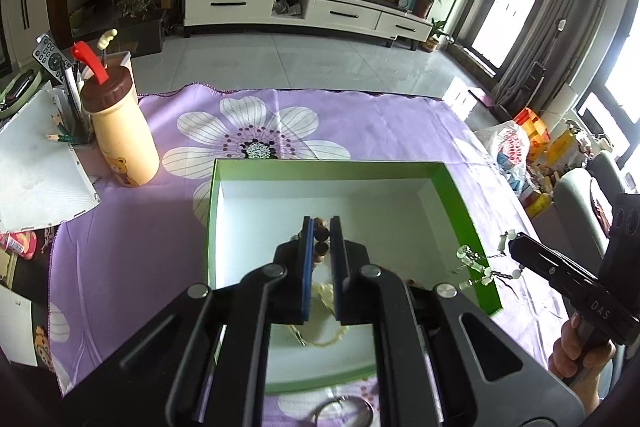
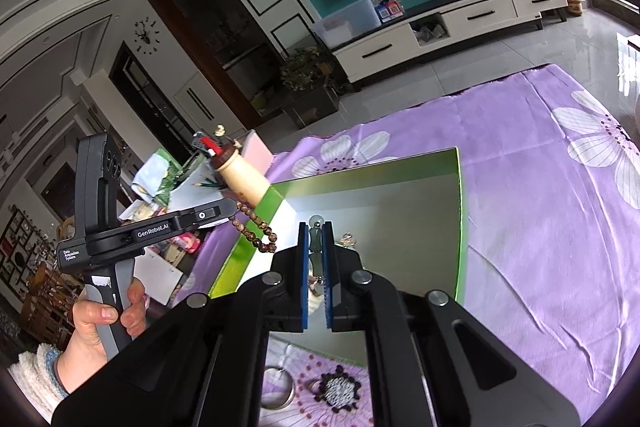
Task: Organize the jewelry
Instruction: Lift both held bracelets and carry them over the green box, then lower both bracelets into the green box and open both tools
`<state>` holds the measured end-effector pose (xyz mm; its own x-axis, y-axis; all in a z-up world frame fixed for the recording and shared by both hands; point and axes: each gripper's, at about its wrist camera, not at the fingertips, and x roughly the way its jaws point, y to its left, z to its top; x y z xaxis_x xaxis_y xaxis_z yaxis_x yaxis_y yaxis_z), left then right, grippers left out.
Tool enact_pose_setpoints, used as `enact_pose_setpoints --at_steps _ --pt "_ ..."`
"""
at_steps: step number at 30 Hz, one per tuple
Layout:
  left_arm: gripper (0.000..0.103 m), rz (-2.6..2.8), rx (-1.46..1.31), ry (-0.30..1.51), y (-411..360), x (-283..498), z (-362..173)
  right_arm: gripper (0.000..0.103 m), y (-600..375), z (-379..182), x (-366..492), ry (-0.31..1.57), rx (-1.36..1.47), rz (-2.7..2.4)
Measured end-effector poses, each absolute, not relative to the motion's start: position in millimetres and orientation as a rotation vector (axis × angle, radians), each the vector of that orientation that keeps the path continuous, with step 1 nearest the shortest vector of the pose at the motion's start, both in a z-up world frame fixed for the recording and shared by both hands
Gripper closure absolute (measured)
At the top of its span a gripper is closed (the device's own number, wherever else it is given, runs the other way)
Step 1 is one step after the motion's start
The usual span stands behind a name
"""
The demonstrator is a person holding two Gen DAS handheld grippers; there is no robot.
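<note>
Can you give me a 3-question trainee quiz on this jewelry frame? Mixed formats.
1. True or false: the left gripper is shut on the brown bead bracelet.
2. Multiple choice: the pale green bead chain held by the right gripper hangs over A) the floor, B) the green box, C) the beige bottle.
3. Fill in: a silver bangle lies on the purple ___ outside the box.

Key: 1 true; 2 B; 3 cloth.

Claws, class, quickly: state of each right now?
Left claw: closed on the brown bead bracelet.
Right claw: closed on the pale green bead chain.
</note>
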<state>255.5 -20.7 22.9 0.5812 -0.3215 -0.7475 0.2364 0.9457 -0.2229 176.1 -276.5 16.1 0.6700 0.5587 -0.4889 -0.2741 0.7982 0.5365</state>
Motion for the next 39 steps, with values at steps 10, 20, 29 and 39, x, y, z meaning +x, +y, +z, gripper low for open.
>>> enact_pose_setpoints --at_steps 10,20,29,39 --pt "0.095 -0.287 -0.097 0.933 -27 293 6 0.097 -270 2 205 0.736 0.432 0.445" --pt "0.095 -0.274 -0.092 0.971 -40 319 -15 0.097 -271 -13 224 0.783 0.42 0.403" --pt "0.095 -0.234 -0.063 1.012 -42 335 -34 0.097 -276 -22 235 0.824 0.407 0.368" --pt "0.095 -0.202 -0.02 1.049 -38 333 -50 0.097 -273 -35 244 0.916 0.378 0.344"
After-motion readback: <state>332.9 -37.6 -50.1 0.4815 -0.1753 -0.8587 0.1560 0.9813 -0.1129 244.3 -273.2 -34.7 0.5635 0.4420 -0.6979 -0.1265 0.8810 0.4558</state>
